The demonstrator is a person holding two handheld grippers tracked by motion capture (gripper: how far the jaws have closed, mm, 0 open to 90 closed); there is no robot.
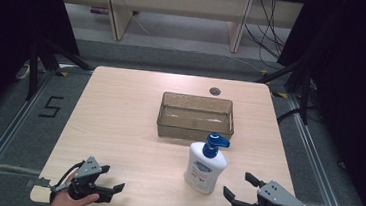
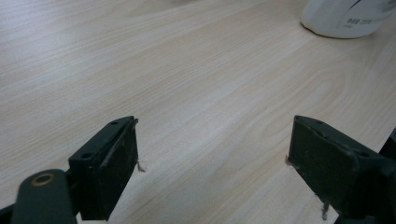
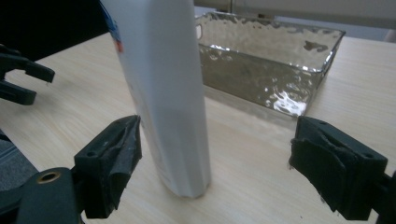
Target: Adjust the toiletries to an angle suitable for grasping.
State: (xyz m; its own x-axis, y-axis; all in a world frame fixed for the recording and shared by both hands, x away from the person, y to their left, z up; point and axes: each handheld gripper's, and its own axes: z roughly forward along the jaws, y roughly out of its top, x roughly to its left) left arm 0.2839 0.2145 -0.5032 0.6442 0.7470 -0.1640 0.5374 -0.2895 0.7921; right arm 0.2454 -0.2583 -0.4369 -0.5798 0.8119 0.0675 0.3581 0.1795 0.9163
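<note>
High view: pump bottle [image 1: 206, 166] upright — long axis vertical.
Right gripper [image 1: 237, 186]: nearer the bottle, jaws wide.
Left gripper [image 1: 112, 177]: well apart from it — wide, empty.

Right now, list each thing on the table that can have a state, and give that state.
pump bottle: upright on the table, pump head on, held by neither gripper.
clear tray: upright, nothing inside, beyond the bottle.
left gripper: open, holds nothing, low over the table's near edge.
right gripper: open, aimed at the bottle, not touching it.
</note>
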